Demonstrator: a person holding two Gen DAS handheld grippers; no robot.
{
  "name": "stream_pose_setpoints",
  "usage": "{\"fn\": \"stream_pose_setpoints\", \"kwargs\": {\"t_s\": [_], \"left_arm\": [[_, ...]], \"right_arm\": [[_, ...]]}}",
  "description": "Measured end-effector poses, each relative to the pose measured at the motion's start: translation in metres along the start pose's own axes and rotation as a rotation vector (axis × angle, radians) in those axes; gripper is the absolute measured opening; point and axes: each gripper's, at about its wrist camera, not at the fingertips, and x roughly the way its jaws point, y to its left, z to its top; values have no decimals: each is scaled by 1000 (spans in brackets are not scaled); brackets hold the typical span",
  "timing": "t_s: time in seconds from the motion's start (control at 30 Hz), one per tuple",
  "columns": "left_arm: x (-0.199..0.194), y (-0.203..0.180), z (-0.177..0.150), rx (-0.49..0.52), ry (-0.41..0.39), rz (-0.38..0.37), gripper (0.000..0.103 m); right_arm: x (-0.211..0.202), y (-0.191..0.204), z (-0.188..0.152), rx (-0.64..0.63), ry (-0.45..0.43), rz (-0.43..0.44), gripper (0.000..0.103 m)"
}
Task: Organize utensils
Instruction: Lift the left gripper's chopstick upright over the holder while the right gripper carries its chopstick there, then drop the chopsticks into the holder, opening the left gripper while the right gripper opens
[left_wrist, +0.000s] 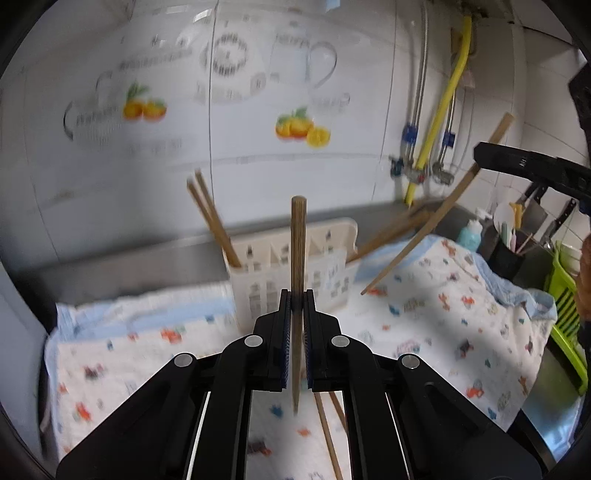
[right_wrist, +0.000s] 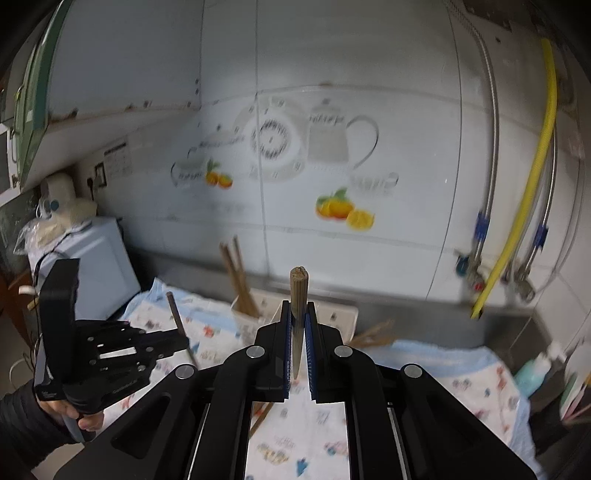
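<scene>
Left gripper (left_wrist: 295, 295) is clamped on one upright chopstick (left_wrist: 297, 243); right gripper (right_wrist: 298, 308) likewise grips a second chopstick (right_wrist: 299, 291). Directly ahead of both stands the white utensil caddy (left_wrist: 325, 266), with two chopsticks (left_wrist: 212, 218) already slotted. Loose chopsticks (left_wrist: 327, 435) lie on the patterned cloth (left_wrist: 443, 317) below. Judged partly done: held pair and strays remain.

holder (left_wrist: 295, 273) left slot: chopsticks (left_wrist: 214, 221) | other slots open

No text in either view is legible.
</scene>
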Motion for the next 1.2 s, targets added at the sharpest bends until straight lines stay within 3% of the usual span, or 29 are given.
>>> {"fn": "stream_pose_setpoints", "kwargs": {"t_s": [0.2, 0.5, 0.8, 1.0, 1.2], "left_arm": [[-19, -5, 52, 30, -107, 26, 5], [-11, 5, 117, 17, -246, 101, 5], [38, 27, 115, -62, -222, 129, 5], [73, 40, 94, -101, -129, 119, 5], [84, 43, 84, -107, -86, 111, 7]], "right_arm": [[9, -17, 35, 3, -37, -49, 7], [62, -29, 34, 31, 23, -58, 7], [98, -37, 14, 42, 77, -42, 7], [110, -39, 1, 51, 103, -36, 7], [114, -39, -5, 52, 112, -38, 8]]}}
